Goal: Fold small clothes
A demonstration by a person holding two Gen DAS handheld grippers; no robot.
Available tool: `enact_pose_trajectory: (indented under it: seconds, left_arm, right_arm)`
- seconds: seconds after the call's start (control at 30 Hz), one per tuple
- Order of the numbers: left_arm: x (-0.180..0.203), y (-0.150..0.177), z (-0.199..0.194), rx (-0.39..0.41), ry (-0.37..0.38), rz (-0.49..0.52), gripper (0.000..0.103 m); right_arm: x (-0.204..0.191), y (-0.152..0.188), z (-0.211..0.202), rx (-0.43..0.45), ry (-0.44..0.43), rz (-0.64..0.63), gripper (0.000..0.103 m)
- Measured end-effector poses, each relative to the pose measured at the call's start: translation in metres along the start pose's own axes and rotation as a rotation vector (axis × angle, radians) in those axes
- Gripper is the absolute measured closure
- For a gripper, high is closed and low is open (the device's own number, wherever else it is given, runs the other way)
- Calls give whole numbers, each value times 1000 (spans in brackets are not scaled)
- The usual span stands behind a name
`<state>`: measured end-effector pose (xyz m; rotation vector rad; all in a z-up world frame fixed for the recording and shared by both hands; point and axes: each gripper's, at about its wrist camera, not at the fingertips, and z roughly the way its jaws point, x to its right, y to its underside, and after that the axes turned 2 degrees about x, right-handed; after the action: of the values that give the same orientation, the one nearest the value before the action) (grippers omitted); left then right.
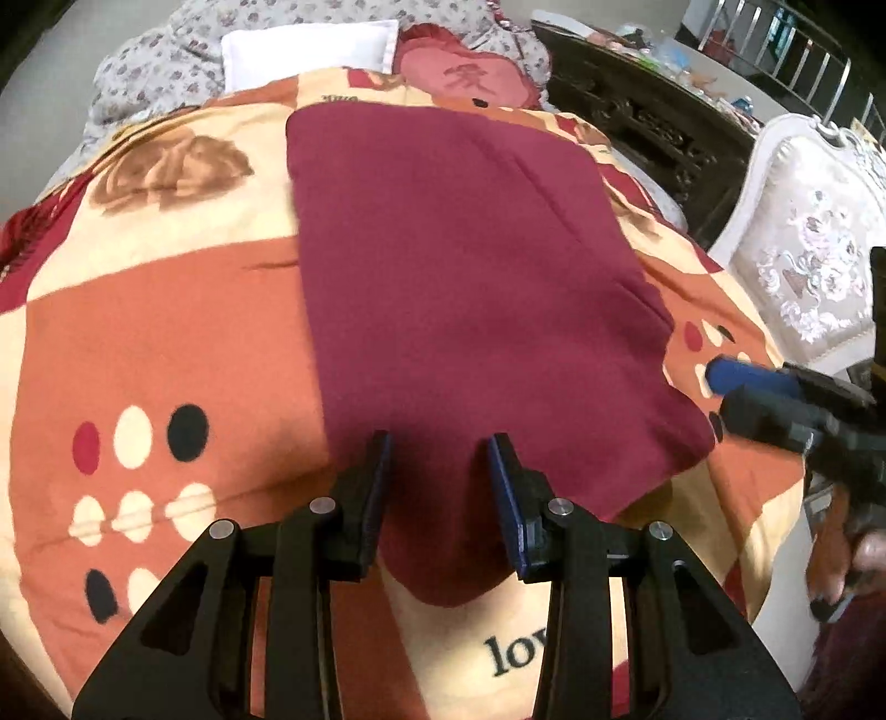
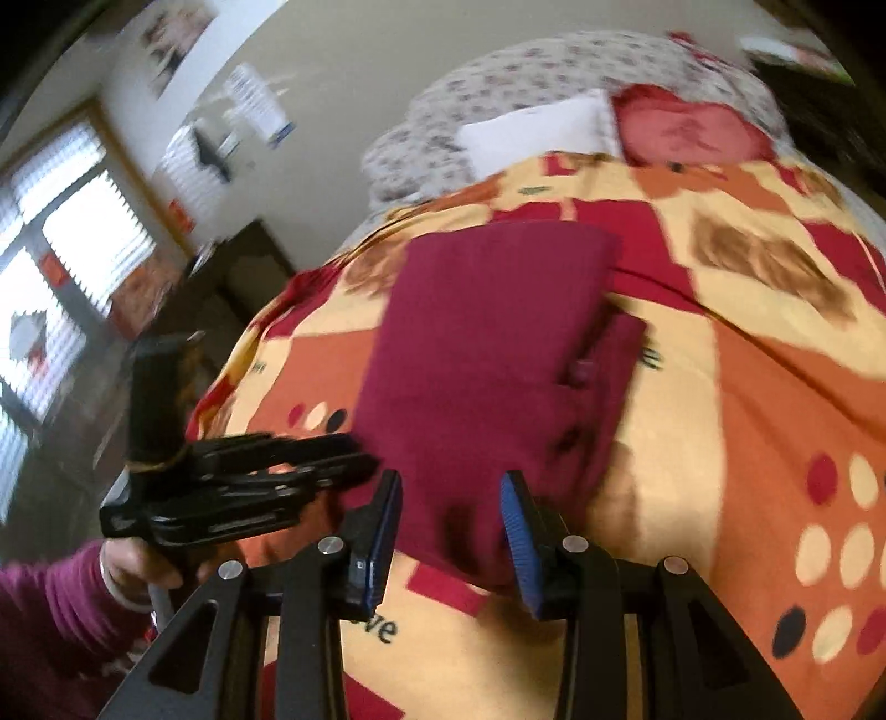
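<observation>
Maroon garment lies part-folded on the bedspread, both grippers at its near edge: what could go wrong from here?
1. Both the left gripper and right gripper stand open over the garment; closing may also pinch the bedspread beneath.
2. The side flap lies loosely over the main panel; lifting the near edge may undo it.
3. The grippers sit close together, so they may collide.

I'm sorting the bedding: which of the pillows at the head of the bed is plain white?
The rectangular pillow on the left, beside the red cushion. The cushion is red with a dark character on it; the grey bedding behind both is flower-printed.
</observation>
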<state>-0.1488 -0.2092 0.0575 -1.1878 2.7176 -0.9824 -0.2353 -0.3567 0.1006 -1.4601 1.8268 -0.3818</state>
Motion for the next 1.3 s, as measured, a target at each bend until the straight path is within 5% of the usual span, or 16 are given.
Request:
enact_pose_trajectory:
  seconds: [0.17,0.4,0.6,0.93,1.1,1.3]
  left_arm:
    - [2,-1,3,-6,1,-21,68]
    - [7,-3,3,-19,-25,9,68]
    - [4,-10,-1,-2,-29,-3,68]
    - [-4,-23,1,12,2,-31,67]
    - [-22,-34,0,50,121,-139,46]
    - [-45,-45,9,74,166,-228,34]
  right_arm:
    - [7,27,40,-116,96,-11,68]
    - [10,33,24,-93,102,29,71]
    - [5,10,-3,27,96,76,66]
    - [11,-20,28,58,154,108,61]
    - [34,-20,49,19,195,97,61]
    - [47,-15,25,83,85,176,59]
